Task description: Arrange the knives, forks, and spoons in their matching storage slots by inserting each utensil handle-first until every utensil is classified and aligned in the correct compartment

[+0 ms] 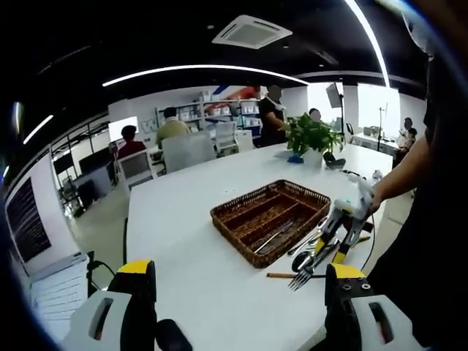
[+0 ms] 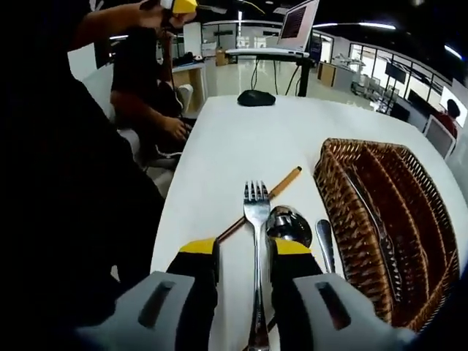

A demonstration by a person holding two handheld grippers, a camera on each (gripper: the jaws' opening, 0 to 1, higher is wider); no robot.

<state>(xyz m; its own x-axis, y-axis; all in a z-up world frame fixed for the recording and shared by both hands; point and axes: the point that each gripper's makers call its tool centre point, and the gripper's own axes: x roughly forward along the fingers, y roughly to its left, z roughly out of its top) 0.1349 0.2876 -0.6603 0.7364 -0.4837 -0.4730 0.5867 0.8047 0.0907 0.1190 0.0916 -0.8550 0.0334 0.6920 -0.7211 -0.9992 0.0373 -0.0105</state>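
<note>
Left gripper [image 1: 238, 292]: jaws wide apart, empty, raised above the white table [image 1: 190, 219], presumably waiting. Right gripper [image 2: 243, 256]: jaws clamped on a fork [image 2: 257, 241], tines pointing to twelve o'clock, handle trailing back, likely being lifted for handle-first insertion. A spoon [image 2: 289, 224] and a wooden chopstick [image 2: 272, 193] lie just beside it. The wicker cutlery tray [image 2: 344, 212] sits at three o'clock, utensils already in one slot. Room: open office, potted plant [image 1: 313, 135], seated people.
</note>
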